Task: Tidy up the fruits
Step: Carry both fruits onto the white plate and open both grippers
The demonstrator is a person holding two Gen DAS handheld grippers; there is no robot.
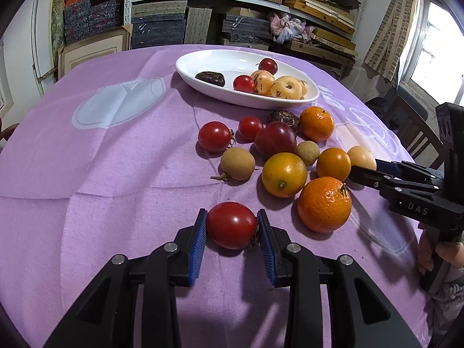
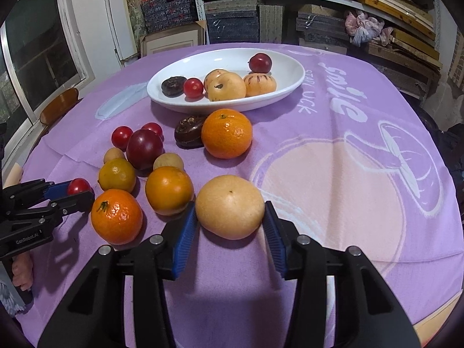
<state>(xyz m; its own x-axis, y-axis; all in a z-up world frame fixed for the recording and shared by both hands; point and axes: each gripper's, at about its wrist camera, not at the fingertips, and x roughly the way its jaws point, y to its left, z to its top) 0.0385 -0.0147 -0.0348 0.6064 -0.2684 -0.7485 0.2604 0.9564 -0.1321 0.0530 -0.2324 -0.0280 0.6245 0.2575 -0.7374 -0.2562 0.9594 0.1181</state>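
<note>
My left gripper (image 1: 232,217) is shut on a red tomato (image 1: 231,224) that rests on the purple cloth, with a blue pad against each side. My right gripper (image 2: 229,208) is shut on a pale yellow round fruit (image 2: 230,206), also down on the cloth. Between the two lies a loose cluster: a tangerine (image 1: 324,204), a yellow-orange fruit (image 1: 284,174), a dark plum (image 1: 275,139), cherry tomatoes and small brown fruits. Beyond them a white oval dish (image 1: 220,61) holds several fruits. The right wrist view shows the left gripper (image 2: 72,192) and its tomato (image 2: 78,186) at the left edge.
A larger tangerine (image 2: 226,133) and a dark round fruit (image 2: 189,131) sit just in front of the dish (image 2: 226,58). A wooden chair (image 1: 417,133) stands past the table's right edge. Shelves of stacked boxes fill the wall behind. A person's hand (image 1: 446,252) grips the right tool.
</note>
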